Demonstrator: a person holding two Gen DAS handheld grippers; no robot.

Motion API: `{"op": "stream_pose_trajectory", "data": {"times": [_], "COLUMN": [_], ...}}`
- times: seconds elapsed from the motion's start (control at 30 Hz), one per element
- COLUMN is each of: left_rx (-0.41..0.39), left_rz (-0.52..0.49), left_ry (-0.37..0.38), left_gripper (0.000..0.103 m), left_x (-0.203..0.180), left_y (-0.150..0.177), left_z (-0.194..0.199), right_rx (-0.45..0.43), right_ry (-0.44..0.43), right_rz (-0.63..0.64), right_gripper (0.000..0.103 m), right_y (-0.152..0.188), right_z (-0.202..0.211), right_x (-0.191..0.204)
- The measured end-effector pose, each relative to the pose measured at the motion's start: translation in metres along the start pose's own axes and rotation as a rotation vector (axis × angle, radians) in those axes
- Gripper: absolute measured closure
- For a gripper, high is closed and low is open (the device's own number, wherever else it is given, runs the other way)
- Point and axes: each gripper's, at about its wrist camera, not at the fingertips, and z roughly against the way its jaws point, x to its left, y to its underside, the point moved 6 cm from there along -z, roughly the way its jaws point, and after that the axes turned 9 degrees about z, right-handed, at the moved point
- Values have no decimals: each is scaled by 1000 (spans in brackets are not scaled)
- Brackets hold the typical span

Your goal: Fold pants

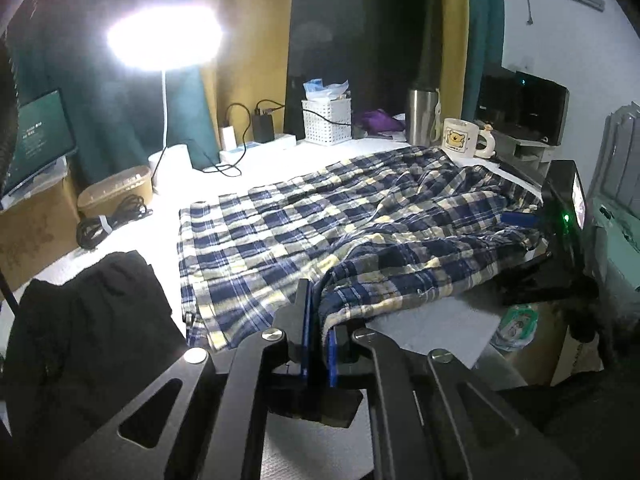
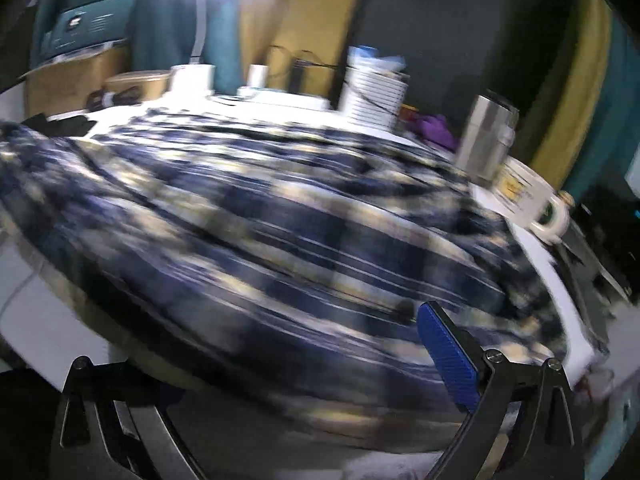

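Observation:
Blue, white and yellow plaid pants lie spread across a white table. My left gripper is shut on the near edge of the pants, lifting a fold of cloth. In the right wrist view the pants are blurred and fill the middle. My right gripper is open, jaws wide apart; its right blue pad shows over the cloth, and the left finger is hidden under the cloth. The right gripper also shows in the left wrist view at the pants' far right end.
A black garment lies at the near left. A bear mug, steel tumbler, white basket, chargers and cables, a round box and a bright lamp line the back.

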Motion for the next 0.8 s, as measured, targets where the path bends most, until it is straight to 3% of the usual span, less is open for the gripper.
{"op": "stream_pose_trajectory", "data": {"times": [0.07,0.23,0.5,0.8], "left_rx": [-3,9,13,12], "left_rz": [-3,-10,-29,11], "left_ry": [0,-8,-20,-17], "left_gripper": [98,98,98,98], "left_x": [0,0,0,7], "left_y": [-2,0,3,8], "left_z": [2,1,1,-11], "right_rx": [12,26,11,12], "right_ry": [24,51,79,67], "right_rz": [-28,-97,-137,-185], "right_gripper": [6,27,29,43], "right_y": [8,26,38,42], "right_z": [0,1,-3,-5], "right_x": [-19,-56,-81,-89]}}
